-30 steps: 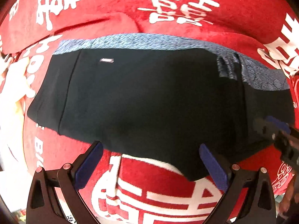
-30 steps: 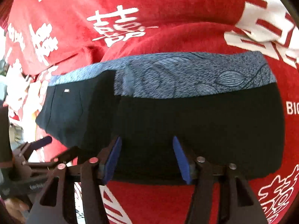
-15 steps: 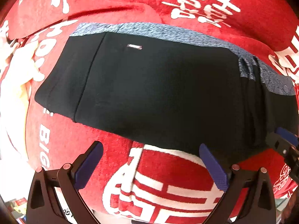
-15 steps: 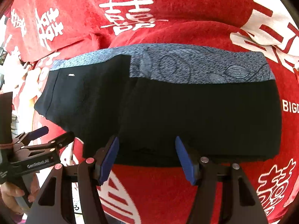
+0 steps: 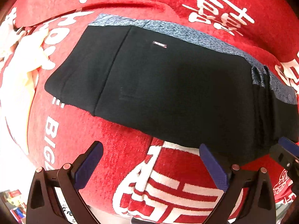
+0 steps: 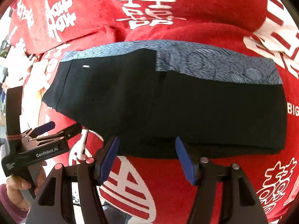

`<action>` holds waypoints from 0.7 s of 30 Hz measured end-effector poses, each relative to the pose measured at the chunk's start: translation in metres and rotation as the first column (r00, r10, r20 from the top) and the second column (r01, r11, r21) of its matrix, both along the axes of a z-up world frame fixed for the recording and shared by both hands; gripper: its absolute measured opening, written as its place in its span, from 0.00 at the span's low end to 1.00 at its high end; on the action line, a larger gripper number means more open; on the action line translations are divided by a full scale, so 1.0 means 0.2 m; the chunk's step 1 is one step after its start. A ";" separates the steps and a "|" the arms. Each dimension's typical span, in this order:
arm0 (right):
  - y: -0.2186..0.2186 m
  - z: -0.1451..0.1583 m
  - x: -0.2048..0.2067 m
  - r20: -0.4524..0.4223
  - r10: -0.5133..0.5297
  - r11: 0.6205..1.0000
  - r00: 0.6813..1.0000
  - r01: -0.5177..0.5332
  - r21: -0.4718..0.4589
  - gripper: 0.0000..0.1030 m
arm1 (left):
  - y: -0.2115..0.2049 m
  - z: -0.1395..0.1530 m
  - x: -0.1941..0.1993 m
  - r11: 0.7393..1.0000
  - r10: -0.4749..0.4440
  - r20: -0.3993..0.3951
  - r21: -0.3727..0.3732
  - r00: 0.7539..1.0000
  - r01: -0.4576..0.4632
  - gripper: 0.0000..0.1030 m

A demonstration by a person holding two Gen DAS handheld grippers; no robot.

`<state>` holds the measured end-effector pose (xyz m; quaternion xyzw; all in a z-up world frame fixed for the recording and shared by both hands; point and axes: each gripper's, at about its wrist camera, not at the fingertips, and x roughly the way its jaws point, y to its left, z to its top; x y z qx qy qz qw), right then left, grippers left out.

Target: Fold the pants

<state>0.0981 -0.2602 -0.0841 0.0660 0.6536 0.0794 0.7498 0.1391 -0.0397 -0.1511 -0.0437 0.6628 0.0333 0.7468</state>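
Note:
Black pants (image 5: 168, 93) with a blue-grey patterned waistband (image 5: 186, 32) lie folded into a long band on a red cloth with white characters. They also show in the right wrist view (image 6: 168, 104). My left gripper (image 5: 151, 166) is open and empty, just in front of the pants' near edge. My right gripper (image 6: 147, 158) is open and empty at the near edge of the fold. The left gripper also shows in the right wrist view (image 6: 59, 127), open.
The red cloth (image 5: 115, 158) covers the whole surface and bulges in folds behind the pants. A white and pale yellow cloth (image 5: 20, 71) lies at the left edge. A hand (image 6: 16, 183) holds the left gripper's handle.
Both grippers have drawn back from the pants toward me. The pants lie still, and now sit farther up in both views.

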 end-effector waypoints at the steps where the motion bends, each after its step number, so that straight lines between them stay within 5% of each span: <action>1: 0.02 0.00 0.00 0.004 0.010 1.000 1.000 -0.010 -0.004 0.65 | 0.01 0.00 0.00 1.000 0.005 0.003 -0.002 1.000 -0.005 1.00; 10: 0.16 -0.04 0.05 0.014 0.077 0.996 0.997 -0.077 -0.042 0.69 | 0.17 0.02 -0.03 0.998 0.063 0.021 -0.021 0.998 -0.063 1.00; 21: 0.18 -0.10 0.06 0.000 0.044 0.998 0.999 -0.044 -0.051 0.77 | 0.43 -0.01 -0.07 0.981 0.170 0.023 -0.097 0.985 -0.167 1.00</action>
